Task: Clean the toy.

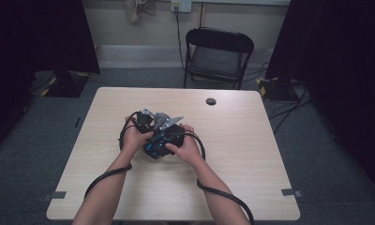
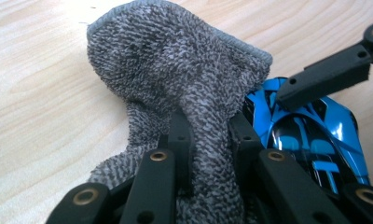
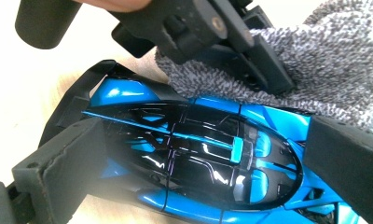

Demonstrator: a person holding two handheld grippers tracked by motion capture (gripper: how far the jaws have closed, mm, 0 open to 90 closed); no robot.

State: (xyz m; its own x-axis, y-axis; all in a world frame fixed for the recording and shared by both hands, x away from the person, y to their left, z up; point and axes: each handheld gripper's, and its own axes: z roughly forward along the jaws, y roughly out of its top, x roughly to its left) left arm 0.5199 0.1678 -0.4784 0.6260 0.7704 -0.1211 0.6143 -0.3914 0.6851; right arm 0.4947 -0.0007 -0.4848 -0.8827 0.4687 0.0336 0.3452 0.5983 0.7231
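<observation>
A shiny blue and black toy car (image 3: 198, 158) sits lengthwise between my right gripper's (image 3: 203, 177) two black jaws, which press on its two ends. My left gripper (image 2: 208, 140) is shut on a fold of grey knitted cloth (image 2: 175, 60). The cloth stands up above the pale wooden table and lies against the car (image 2: 315, 135). In the right gripper view the left gripper (image 3: 231, 42) holds the cloth (image 3: 324, 60) down on the car's upper side. In the high view both hands hold the grippers (image 1: 160, 129) close together over the car (image 1: 153, 147) at the table's middle.
A small dark round spot (image 1: 211, 101) lies on the table (image 1: 242, 154) near its far edge. A black folding chair (image 1: 218, 56) stands beyond the table. Cables trail from both grippers past the forearms to the near edge.
</observation>
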